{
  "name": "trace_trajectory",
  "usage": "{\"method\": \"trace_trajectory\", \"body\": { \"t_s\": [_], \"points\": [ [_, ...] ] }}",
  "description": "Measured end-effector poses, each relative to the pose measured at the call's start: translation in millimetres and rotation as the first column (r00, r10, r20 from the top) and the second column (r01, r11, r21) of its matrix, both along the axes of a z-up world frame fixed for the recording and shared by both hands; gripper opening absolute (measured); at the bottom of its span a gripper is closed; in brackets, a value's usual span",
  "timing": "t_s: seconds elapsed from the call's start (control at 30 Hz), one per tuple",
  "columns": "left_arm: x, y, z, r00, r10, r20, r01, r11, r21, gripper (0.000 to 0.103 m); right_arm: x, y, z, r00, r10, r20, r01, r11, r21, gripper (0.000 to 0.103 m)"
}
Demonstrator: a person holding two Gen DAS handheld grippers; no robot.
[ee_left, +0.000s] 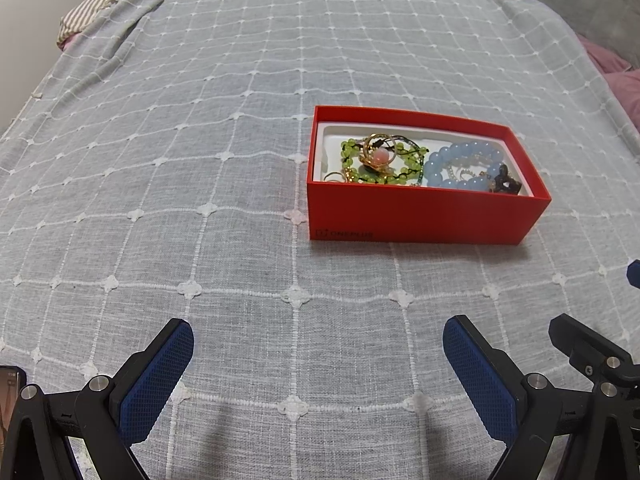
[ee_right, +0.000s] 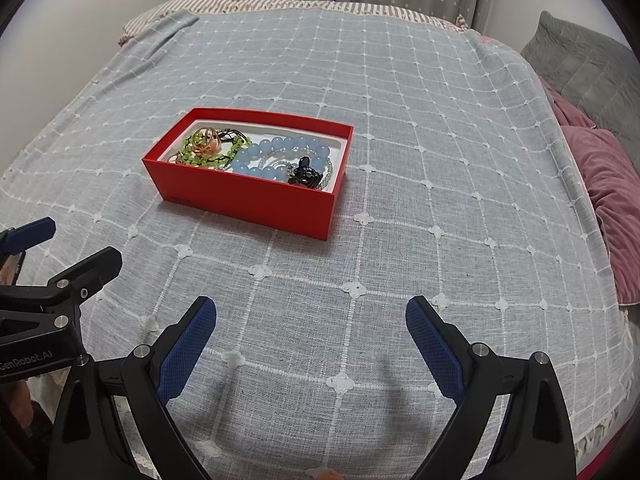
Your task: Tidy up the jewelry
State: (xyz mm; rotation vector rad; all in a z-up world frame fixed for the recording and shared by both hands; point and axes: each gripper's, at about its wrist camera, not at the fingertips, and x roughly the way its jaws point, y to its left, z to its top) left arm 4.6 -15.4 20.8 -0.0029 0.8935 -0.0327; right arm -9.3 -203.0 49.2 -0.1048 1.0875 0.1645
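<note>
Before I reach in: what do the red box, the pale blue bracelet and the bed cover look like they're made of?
Red box: probably matte cardboard, with crisp folded edges, flat walls and a white liner.
Pale blue bracelet: smooth, glossy, translucent round beads, possibly glass or polished stone; I cannot tell which.
Bed cover: soft woven fabric, grey-blue, matte, with a raised white stitched grid and small flower knots.

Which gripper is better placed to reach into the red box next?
Marginally the left. Both the left gripper and right gripper are open and empty, but the red box looks nearer in the left wrist view and farther in the right wrist view.
</note>
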Motion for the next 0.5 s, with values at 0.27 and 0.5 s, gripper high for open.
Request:
{"method": "trace_trajectory", "body": {
  "t_s": [0.27,0.5],
  "points": [
    [-0.1,0.5,-0.3,1.000,0.001,0.000,-0.001,1.000,0.000,0.102,-0.4,-0.1,-0.8,1.000,0.000,-0.004,0.000,1.000,0.002,0.097],
    [-0.8,2.1,-1.2,1.000,0.001,-0.002,-0.001,1.000,0.001,0.102,-0.1,-0.5,-0.9,1.000,-0.001,-0.005,0.001,1.000,0.002,0.097]
  ]
}}
